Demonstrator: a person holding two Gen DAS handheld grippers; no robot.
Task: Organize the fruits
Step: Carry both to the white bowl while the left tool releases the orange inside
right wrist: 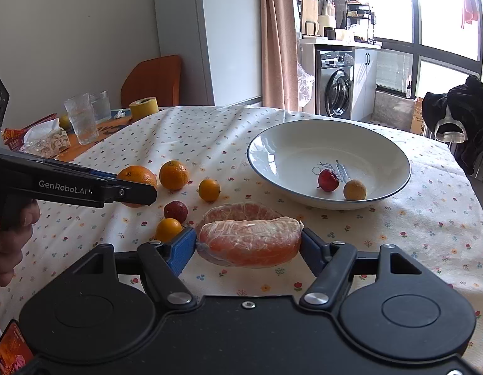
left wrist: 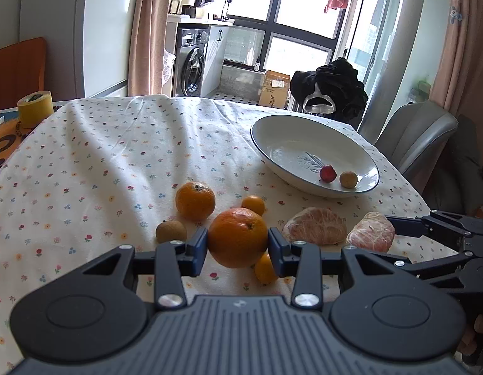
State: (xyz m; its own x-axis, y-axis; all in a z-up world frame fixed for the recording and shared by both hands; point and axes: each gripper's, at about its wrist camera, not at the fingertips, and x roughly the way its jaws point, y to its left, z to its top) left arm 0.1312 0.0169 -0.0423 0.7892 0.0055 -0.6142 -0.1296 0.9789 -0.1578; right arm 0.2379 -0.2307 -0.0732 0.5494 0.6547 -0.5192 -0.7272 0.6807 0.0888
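Peeled citrus segment [right wrist: 249,242], long axis crosswise, clamped end to end by the right gripper [right wrist: 248,243] just above the floral tablecloth [right wrist: 413,234]. Left gripper [left wrist: 238,243] grips an orange [left wrist: 237,237]. A second peeled segment [right wrist: 238,211] lies just behind; the bowl [right wrist: 304,131] beyond holds two small fruits.
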